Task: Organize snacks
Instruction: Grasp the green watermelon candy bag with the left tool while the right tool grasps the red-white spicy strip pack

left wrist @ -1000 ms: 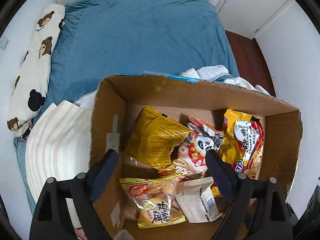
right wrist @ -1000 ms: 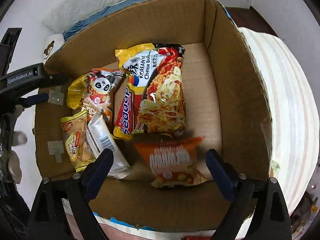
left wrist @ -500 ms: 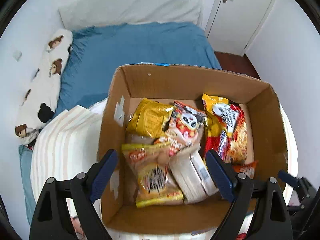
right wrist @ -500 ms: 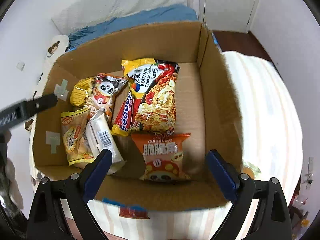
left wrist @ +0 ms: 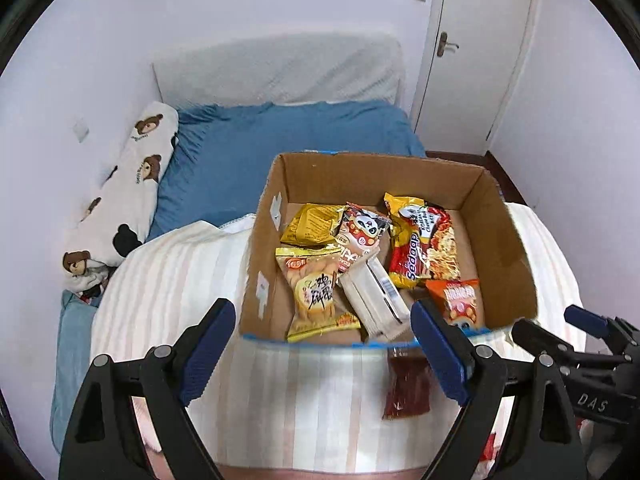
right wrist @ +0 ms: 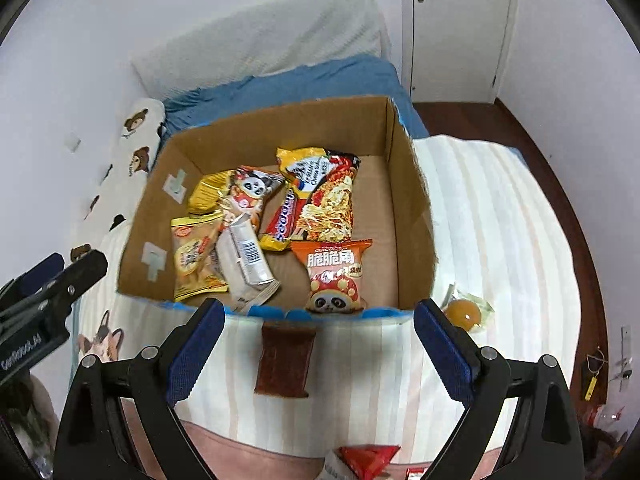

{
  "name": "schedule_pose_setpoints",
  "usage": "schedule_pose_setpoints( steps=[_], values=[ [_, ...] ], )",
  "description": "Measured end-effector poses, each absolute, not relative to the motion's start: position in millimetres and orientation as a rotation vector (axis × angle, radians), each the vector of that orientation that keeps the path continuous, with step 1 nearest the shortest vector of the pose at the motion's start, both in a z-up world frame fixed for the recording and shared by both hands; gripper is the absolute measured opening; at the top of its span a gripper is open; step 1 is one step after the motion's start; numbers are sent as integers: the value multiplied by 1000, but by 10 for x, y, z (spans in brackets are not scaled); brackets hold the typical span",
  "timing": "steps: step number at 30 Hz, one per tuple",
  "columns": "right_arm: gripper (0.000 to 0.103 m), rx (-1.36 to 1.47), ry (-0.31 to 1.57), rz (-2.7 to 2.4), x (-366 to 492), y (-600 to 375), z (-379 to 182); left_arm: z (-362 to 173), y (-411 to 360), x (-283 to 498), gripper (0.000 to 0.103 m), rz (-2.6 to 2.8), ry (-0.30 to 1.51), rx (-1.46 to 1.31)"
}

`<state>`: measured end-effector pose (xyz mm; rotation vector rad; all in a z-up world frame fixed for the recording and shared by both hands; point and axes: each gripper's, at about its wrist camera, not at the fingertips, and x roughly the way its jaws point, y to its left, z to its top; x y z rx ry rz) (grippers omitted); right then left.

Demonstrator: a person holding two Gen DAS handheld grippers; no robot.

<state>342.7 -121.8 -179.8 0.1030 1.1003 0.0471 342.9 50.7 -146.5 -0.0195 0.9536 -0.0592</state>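
Observation:
An open cardboard box (left wrist: 360, 176) sits on a striped blanket on a bed. It holds several snack packets: a red-yellow noodle packet (left wrist: 424, 248), an orange panda packet (right wrist: 336, 272), a yellow cracker packet (left wrist: 316, 284) and a white packet (left wrist: 376, 292). A dark red packet (right wrist: 286, 360) lies flat on the blanket just in front of the box. My left gripper (left wrist: 320, 312) hangs open and empty above the box's near edge. My right gripper (right wrist: 318, 312) is likewise open and empty, over the same edge.
A round orange snack in clear wrap (right wrist: 464, 312) lies on the blanket by the box's near right corner. A red packet (right wrist: 368, 458) shows at the bottom edge. Behind the box are blue bedding (left wrist: 288, 140), a bear-print pillow (left wrist: 128, 200) and a white door (left wrist: 480, 40).
Both grippers have drawn back and up from inside the box, still open. The whole box, the blanket in front and the dark red packet have come into view.

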Motion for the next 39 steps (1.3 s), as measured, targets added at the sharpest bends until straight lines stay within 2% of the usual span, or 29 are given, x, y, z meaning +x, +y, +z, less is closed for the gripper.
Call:
schedule_pose_setpoints(
  steps=[10, 18, 22, 31, 39],
  values=[
    [98, 78, 995, 85, 2876, -1147, -1318, -1119, 538, 2857, 90, -24, 858, -5],
    [98, 147, 1028, 108, 2465, -1302, -1370, -1235, 438, 2432, 90, -55, 911, -29],
    [98, 197, 1110, 76, 2173, -1560, -1698, -1543, 283, 2172, 90, -72, 991, -14],
    [98, 350, 1358, -106, 1511, -2397, -2905, -2727, -373, 1847, 90, -224, 1323, 25],
    [95, 396, 1481, -130, 1311, -2586, -3684, -3556, -1027, 1577, 90, -395, 1565, 65]
  ],
)
